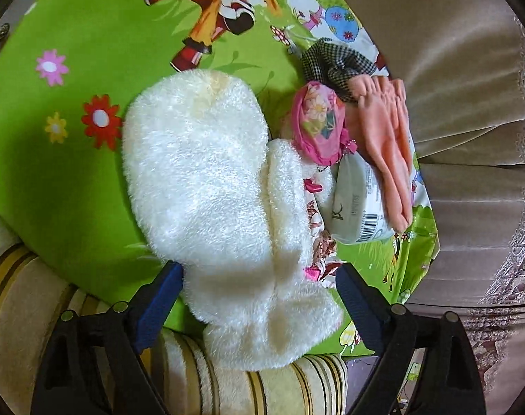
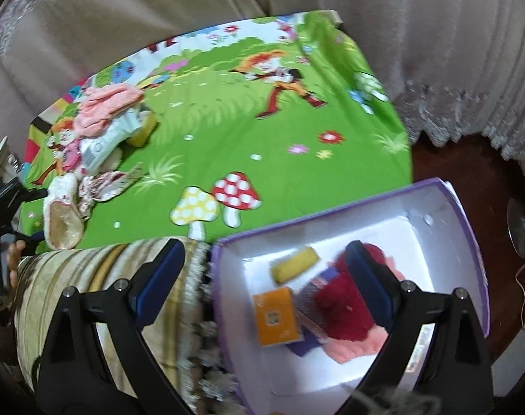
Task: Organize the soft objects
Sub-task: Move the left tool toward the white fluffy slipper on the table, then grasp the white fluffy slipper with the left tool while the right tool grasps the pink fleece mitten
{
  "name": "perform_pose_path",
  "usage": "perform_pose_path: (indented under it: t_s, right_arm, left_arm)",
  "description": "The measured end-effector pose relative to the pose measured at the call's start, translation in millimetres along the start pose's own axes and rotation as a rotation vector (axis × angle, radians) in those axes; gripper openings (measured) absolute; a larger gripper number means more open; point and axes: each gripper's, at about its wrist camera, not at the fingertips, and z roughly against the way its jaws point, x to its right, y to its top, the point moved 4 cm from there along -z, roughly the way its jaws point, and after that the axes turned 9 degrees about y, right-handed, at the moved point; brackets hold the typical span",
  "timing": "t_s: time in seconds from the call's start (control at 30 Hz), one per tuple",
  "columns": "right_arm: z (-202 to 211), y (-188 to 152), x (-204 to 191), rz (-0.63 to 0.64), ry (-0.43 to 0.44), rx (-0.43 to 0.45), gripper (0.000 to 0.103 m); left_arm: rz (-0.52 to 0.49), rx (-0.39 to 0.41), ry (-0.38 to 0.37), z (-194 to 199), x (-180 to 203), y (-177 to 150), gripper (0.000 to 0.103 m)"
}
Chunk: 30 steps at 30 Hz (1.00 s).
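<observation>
A fluffy white slipper [image 1: 207, 186] lies on the green cartoon-print sheet [image 1: 72, 159]. My left gripper [image 1: 259, 290] is open, its blue fingers either side of the slipper's near end. Beside it lie a pink floral cloth [image 1: 319, 121], a checked cloth [image 1: 331, 62], a peach towel [image 1: 387, 138] and a white packet [image 1: 355, 204]. My right gripper [image 2: 265, 263] is open and empty above the rim of a white and purple box [image 2: 435, 214] that holds a red knit item [image 2: 345, 307], a yellow sponge [image 2: 295, 264] and an orange pack [image 2: 276, 316]. The slipper [image 2: 63, 214] shows at the left there.
A striped beige blanket [image 1: 16, 297] covers the near edge, also in the right wrist view [image 2: 99, 273]. Beige curtains [image 1: 452, 69] hang behind the bed. The other pile [image 2: 103, 128] sits at the sheet's far left. Dark floor [image 2: 470, 180] lies to the right.
</observation>
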Motion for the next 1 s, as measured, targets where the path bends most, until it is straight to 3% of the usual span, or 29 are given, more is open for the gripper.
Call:
perform_pose_path:
  t_s: [0.17,0.3,0.47,0.53,0.77,0.8,0.83,1.0]
  right_arm:
    - [-14.3,13.5,-36.2,0.025,0.066,0.002,0.095]
    - [-32.1,20.6,-75.1,0.068,0.129,-0.020,0.095]
    - [-50.6,24.2,-119.0,0.130,0.183,-0.046,0.095]
    - [-57.6,25.6,-134.9,0.155,0.196,-0.059,0.095]
    - [-76.5,25.8,-177.0,0.238,0.219,-0.101,0.095]
    - [-80.6,25.3,-181.2,0.243,0.223,-0.111,0.095]
    - [-83.1,25.9,-182.6,0.245,0.224,-0.117,0.095]
    - [-92.3,31.3,-192.0,0.265,0.202,-0.125,0.095]
  left_arm:
    - [-0.034,0.000,0.046,-10.6,12.5,2.4,0.096]
    - [-0.120,0.017,0.115,-17.1,27.8,-0.3,0.094]
    - [-0.183,0.040,0.177,-17.9,35.7,-1.5,0.073]
    - [-0.199,0.052,0.199,-16.7,36.9,-1.5,0.058]
    - [-0.204,0.083,0.162,-3.4,22.7,2.0,0.035]
    - [-0.200,0.088,0.149,1.1,18.5,1.9,0.031]
    - [-0.197,0.094,0.138,6.0,13.5,1.7,0.017]
    - [-0.180,0.092,0.061,13.4,3.4,4.2,0.015]
